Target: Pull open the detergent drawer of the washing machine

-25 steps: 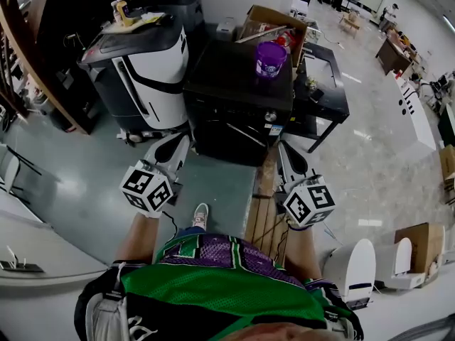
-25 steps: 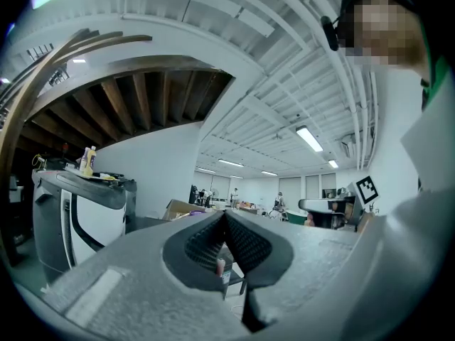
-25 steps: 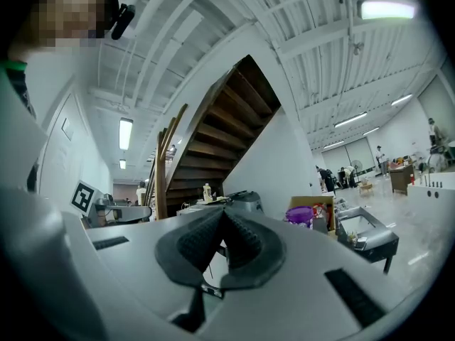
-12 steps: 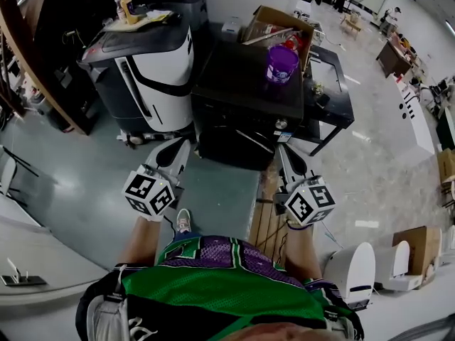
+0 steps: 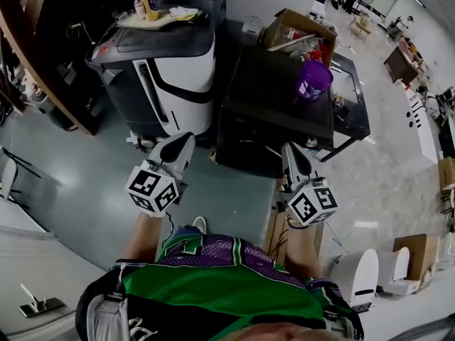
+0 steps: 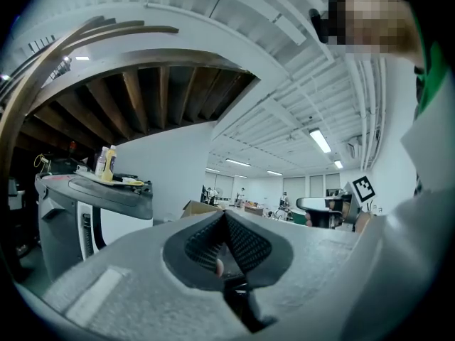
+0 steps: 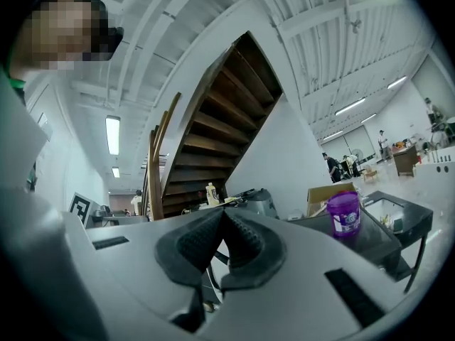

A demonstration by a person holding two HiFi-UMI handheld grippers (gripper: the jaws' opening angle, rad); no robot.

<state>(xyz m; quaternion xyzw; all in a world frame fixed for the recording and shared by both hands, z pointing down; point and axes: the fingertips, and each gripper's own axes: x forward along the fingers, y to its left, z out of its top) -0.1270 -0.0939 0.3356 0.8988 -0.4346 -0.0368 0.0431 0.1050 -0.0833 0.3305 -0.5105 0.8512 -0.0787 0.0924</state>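
Plainly the left gripper (image 5: 183,142) hangs off the left front corner of the black washing machine (image 5: 274,94), jaws pressed together and empty. The right gripper (image 5: 287,151) faces its front, likewise closed on nothing. The detergent drawer is lost in that dark front, so unspread jaws may strike the panel and jolt the purple tub (image 5: 313,80) on top.
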